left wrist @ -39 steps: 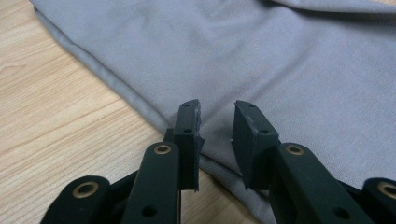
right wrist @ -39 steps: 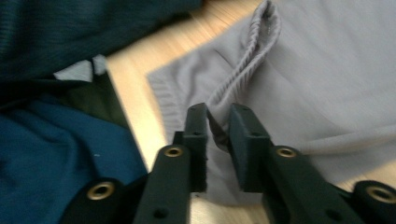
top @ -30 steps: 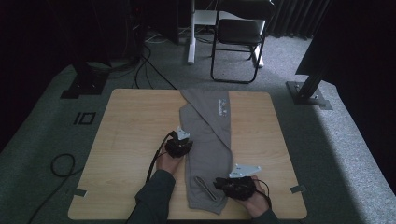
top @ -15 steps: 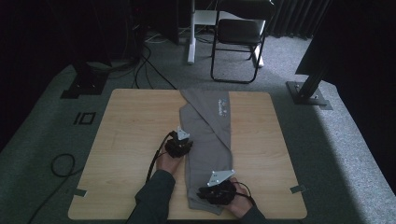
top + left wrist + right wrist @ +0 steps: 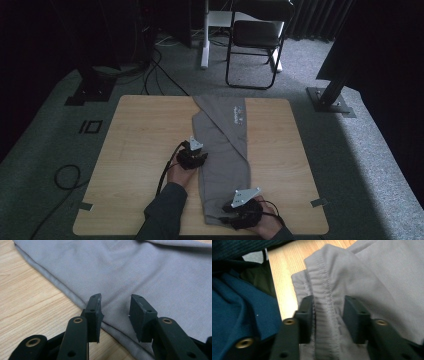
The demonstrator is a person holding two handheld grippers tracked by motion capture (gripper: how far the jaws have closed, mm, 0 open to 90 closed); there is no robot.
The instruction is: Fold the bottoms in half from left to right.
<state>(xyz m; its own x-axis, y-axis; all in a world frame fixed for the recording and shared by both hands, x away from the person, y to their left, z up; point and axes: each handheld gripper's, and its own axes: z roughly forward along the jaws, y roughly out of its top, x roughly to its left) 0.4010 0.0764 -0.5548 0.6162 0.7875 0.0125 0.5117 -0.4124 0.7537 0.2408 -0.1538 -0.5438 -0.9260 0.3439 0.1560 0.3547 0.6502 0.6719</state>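
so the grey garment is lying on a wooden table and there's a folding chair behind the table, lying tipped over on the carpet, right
Not quite. The folding chair stands upright on its legs on the carpet, not tipped over; the high view shows it. The rest holds: the grey garment lies on the wooden table, and the chair is behind that table.

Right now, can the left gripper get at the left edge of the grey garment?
Probably yes. The left gripper has just been opening and hangs right over the edge of the grey garment, nothing between its jaws, with bare table beside it.
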